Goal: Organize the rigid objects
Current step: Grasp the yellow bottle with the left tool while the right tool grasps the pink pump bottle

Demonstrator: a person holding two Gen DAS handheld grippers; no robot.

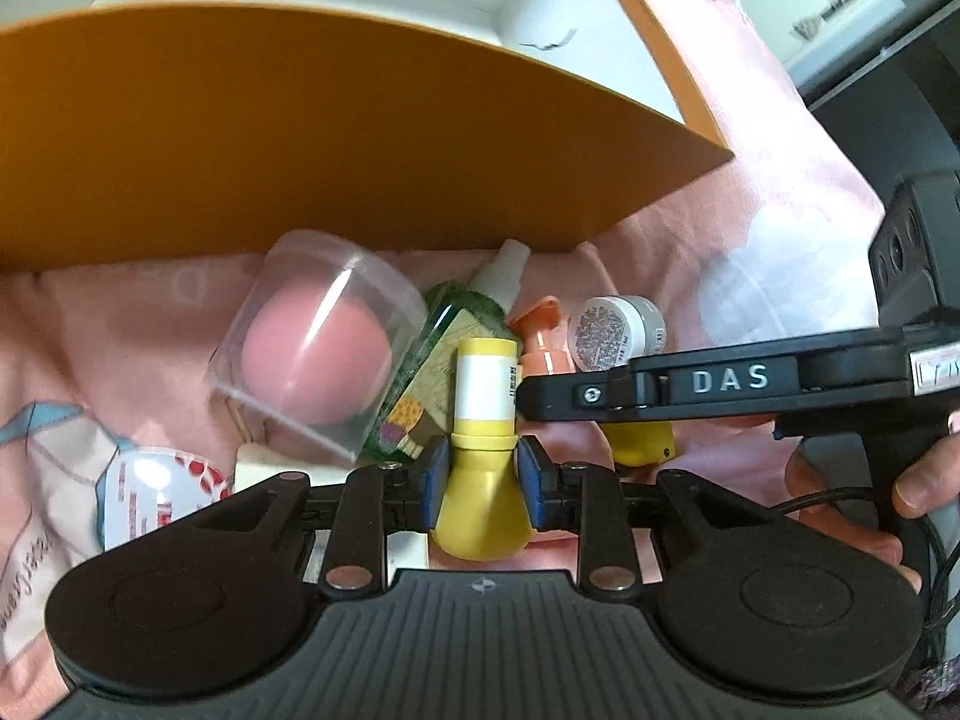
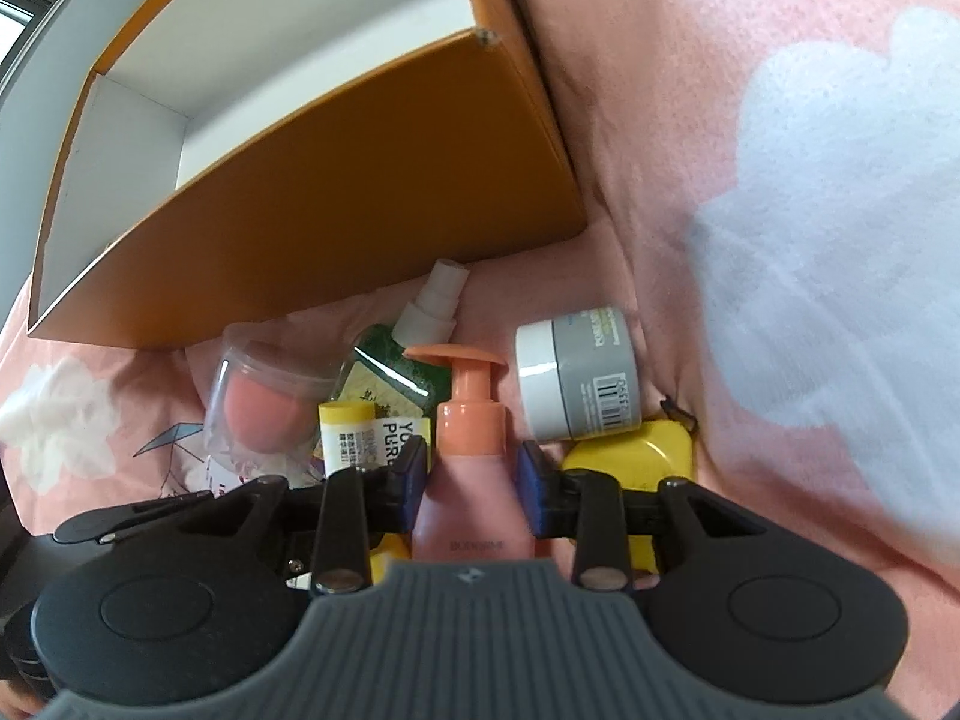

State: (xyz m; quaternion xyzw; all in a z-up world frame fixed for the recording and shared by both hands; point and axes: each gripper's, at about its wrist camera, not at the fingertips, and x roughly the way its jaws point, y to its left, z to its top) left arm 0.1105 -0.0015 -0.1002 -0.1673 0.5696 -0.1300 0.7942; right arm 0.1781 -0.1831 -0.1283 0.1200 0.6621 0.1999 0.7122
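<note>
Yellow bottle (image 1: 483, 462) at lower centre of left wrist view, between the blue pads (image 1: 435, 480) of the left gripper (image 1: 483, 480); pads press its neck/shoulder, so gripping. Long axis runs bottom-to-top of frame, capped end pointing up toward the orange box (image 1: 300, 168).

Pink pump bottle (image 2: 471, 468) at lower centre of right wrist view, clamped at the shoulders by the right gripper (image 2: 471, 480). Long axis also bottom-to-top, pump head toward the box.

Whether either bottle is off the cloth yet – can't tell, bases hidden behind the gripper bodies.

Progress: early, by my read. Box interior, upper part of both views, looks white and bare as far as visible. Nothing seen inside.

Left to do: all items sit in a cluster on the pink blanket (image 2: 660, 120) just below the box wall – clear case w/ pink sponge (image 1: 318, 348), green spray bottle (image 2: 408, 354), grey jar (image 2: 579, 372), yellow tin (image 2: 630, 450), round packet (image 1: 156, 492) at lower left.
</note>
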